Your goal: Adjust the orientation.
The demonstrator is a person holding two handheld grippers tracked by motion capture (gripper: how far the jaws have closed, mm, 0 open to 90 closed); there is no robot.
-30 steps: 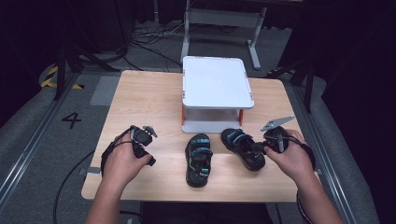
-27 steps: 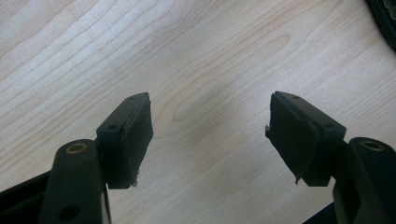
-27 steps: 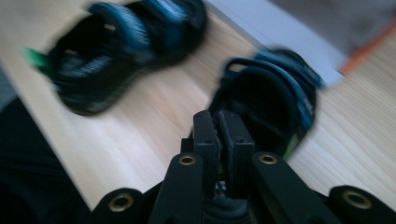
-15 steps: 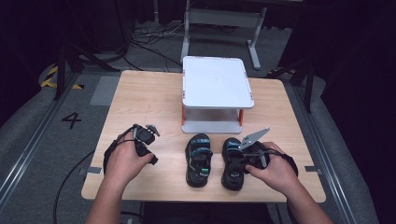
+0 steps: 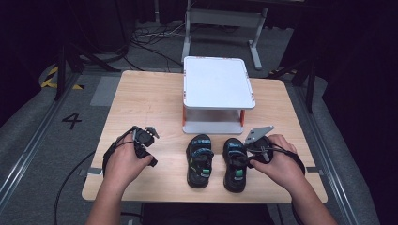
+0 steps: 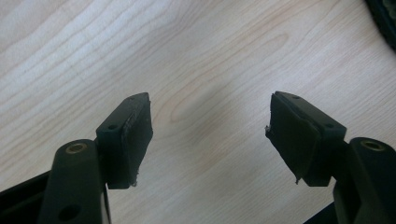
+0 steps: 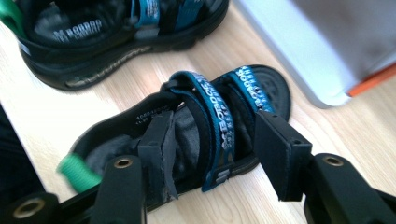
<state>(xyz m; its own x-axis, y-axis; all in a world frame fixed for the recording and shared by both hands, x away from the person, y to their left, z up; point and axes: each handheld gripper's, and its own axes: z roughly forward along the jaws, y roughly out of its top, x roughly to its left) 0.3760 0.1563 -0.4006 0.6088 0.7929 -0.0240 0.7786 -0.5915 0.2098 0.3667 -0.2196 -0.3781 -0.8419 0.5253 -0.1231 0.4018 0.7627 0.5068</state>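
Two black sandals with blue straps lie side by side near the table's front edge: the left sandal [image 5: 199, 160] and the right sandal [image 5: 234, 165]. My right gripper [image 5: 246, 153] sits at the right sandal [image 7: 210, 107]. Its jaws have just been opening and now stand apart astride the blue strap and side wall, and the pads [image 7: 159, 149] do not press on it. In the right gripper view the left sandal [image 7: 116, 28] lies beyond. My left gripper [image 5: 143, 140] rests at the front left of the table. In its own view the left gripper [image 6: 210, 135] is open over bare wood.
A white two-level stand [image 5: 218, 89] with orange posts stands just behind the sandals, and its lower edge [image 7: 299, 51] is close to the right sandal's toe. The wooden table [image 5: 141, 98] has bare room on the left. Cables and a metal frame lie on the floor beyond.
The right gripper carried the right sandal leftward and turned it to lie beside the left sandal, then its jaws parted. The left hand stayed put.
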